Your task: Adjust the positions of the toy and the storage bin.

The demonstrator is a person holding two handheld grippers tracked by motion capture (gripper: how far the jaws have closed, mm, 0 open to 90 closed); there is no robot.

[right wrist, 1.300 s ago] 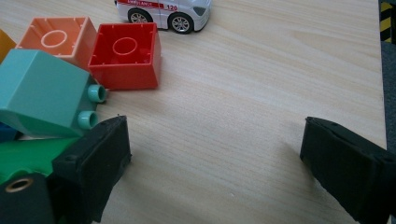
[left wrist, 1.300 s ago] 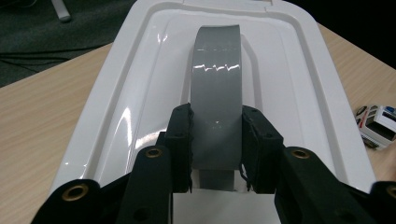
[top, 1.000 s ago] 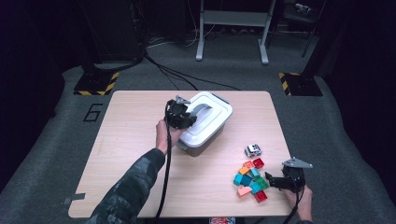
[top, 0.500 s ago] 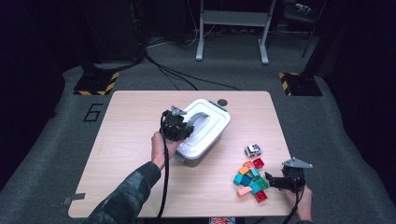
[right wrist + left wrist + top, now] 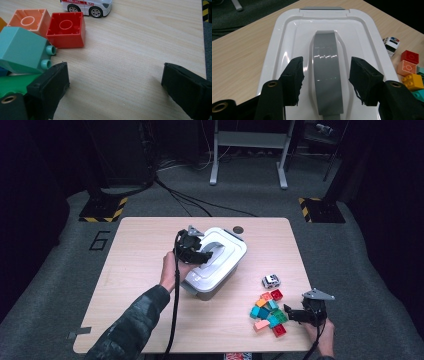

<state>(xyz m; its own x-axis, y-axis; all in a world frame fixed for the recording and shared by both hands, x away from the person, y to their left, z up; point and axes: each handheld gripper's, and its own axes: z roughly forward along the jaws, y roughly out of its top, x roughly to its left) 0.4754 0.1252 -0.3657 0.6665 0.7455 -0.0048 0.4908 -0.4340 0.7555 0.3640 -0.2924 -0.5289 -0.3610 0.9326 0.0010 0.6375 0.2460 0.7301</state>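
Over the white lidded box (image 5: 215, 265) near the middle of the surface (image 5: 140, 270), the left gripper (image 5: 206, 256) hangs with its jaws set on either side of the grey handle (image 5: 327, 75) that runs down the centre of the lid (image 5: 287, 47). Its jaws have just been opening, and in the left gripper view both pads stand clear of the handle, with a strip of white lid showing on each side; the handle lies between them but is not gripped. The handle's long axis runs straight away from the gripper, in line with the jaws, so closing across it would take it by its narrow width. Any lift of the lid, I judge, depends on that alignment.

The right gripper (image 5: 294, 315) rests well apart, at the near right corner of the surface, just beside the heap of coloured bricks (image 5: 267, 312). Its jaws stand wide with bare wood between them, one pad close against a teal brick (image 5: 22, 50). A toy ambulance (image 5: 86, 6) sits just beyond the bricks. The left hand is plainly the nearer one to the box.
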